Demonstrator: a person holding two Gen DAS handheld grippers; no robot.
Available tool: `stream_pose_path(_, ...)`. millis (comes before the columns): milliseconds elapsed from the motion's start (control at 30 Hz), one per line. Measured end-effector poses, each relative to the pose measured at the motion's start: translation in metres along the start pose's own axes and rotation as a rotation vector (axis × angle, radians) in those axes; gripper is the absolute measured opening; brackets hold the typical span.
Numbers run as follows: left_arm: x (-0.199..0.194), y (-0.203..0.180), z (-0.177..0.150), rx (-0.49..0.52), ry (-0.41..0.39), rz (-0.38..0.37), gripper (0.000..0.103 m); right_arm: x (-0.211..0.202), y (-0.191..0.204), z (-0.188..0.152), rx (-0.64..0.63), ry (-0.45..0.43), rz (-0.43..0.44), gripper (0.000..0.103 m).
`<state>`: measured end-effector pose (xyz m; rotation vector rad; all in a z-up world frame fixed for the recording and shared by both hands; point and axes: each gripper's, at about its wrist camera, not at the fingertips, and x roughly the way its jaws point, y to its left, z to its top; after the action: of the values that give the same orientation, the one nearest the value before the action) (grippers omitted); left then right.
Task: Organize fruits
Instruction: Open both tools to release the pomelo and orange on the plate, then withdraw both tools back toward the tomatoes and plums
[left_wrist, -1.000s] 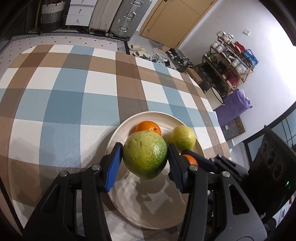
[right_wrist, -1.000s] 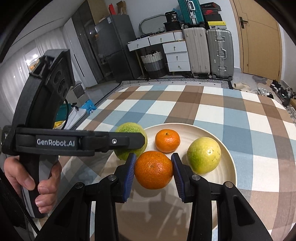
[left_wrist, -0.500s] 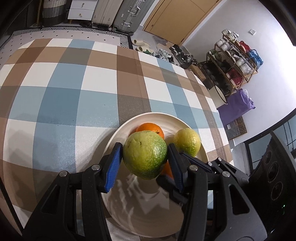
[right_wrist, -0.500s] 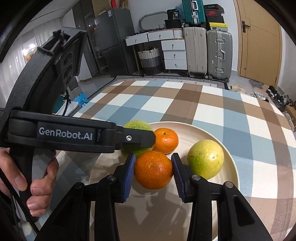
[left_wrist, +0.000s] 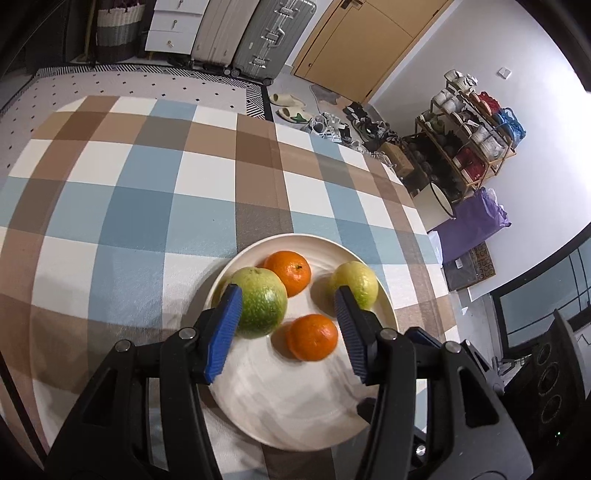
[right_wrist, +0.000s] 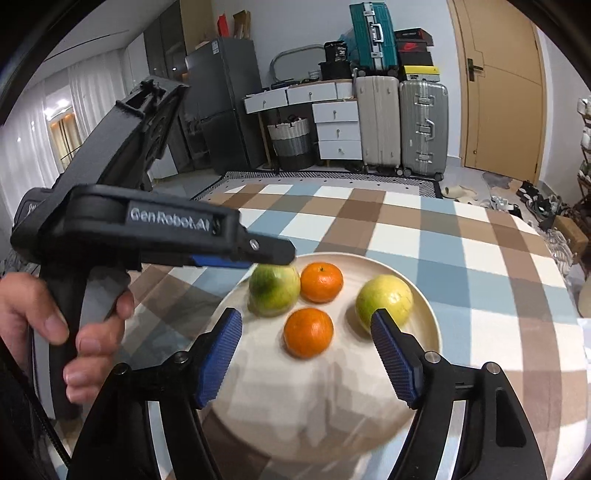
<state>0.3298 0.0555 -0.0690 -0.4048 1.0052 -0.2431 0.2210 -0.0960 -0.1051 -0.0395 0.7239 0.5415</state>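
Note:
A cream plate (left_wrist: 295, 417) (right_wrist: 424, 306) sits on the checked tablecloth and holds four fruits. A large green fruit (left_wrist: 264, 308) (right_wrist: 274, 290) lies at the plate's left edge. One orange (left_wrist: 289, 272) (right_wrist: 321, 282) lies at the back and another orange (left_wrist: 313, 336) (right_wrist: 308, 333) in the middle. A yellow-green fruit (left_wrist: 356, 283) (right_wrist: 384, 300) lies at the right. My left gripper (left_wrist: 288, 325) is open above the plate, its left pad by the green fruit. My right gripper (right_wrist: 306, 360) is open and empty, just short of the middle orange.
The checked tablecloth (left_wrist: 147, 192) covers the table beyond the plate. The left gripper's body (right_wrist: 147, 229) and the hand that holds it fill the left of the right wrist view. Suitcases, drawers and a shoe rack stand in the room behind.
Both grippers opened. The green fruit left the left gripper and the orange left the right gripper; both now lie on the plate. Both grippers drew back and rose a little.

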Motion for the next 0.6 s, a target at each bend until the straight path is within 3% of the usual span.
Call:
stream_pose_path(267,-0.041,-0.025,-0.021,0.07,-0.076,0.083,0.049,-0.033,-0.003,-0.015,0.068,-0.012,-0.005,0.075)
stream_pose_path(600,-0.089,-0.036,-0.058,0.108,-0.139,0.119,0.049,-0.08,-0.008,-0.031,0.195,-0.076,0.059,0.075)
